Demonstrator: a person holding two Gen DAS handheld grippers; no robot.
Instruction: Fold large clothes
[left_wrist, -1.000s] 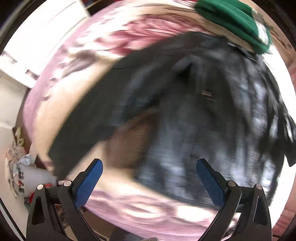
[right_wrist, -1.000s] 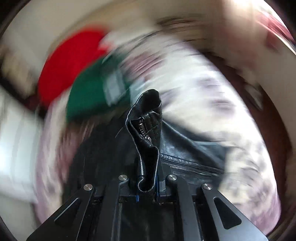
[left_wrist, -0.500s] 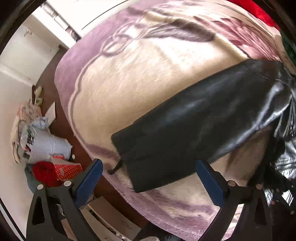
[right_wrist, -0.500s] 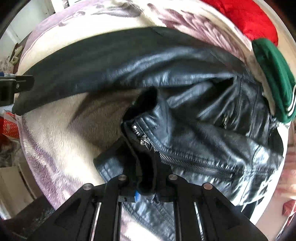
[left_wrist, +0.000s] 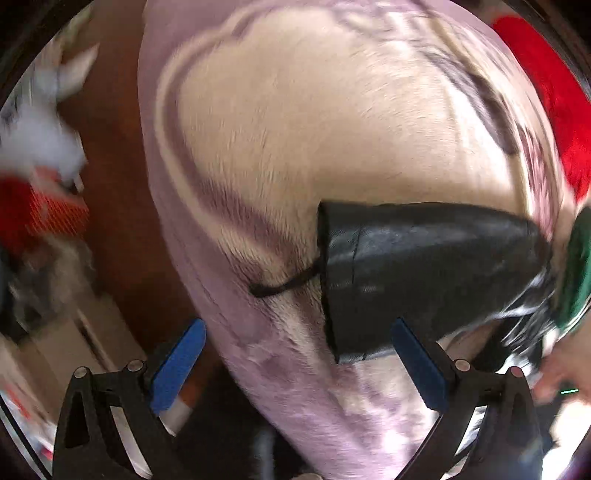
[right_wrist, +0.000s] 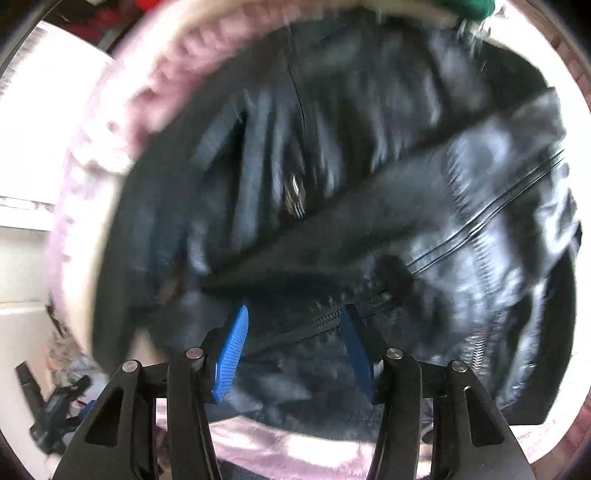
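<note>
Daylit, fisheye-warped views; motion blur smears the black leather jacket (right_wrist: 332, 166), glare whitens the right-wrist edges, blanket (left_wrist: 295, 122) fairly sharp

A plush blanket (left_wrist: 332, 122), cream in the middle with mauve borders and dark swirls, covered the bed. A red cloth (left_wrist: 554, 92) lay at its far right edge, with a green garment (left_wrist: 578, 266) nearer along that edge. Beyond the blanket's left edge was brown floor (left_wrist: 110, 206), with a blurred white bag (left_wrist: 40, 144) and a red box (left_wrist: 48, 218) on it.
</note>
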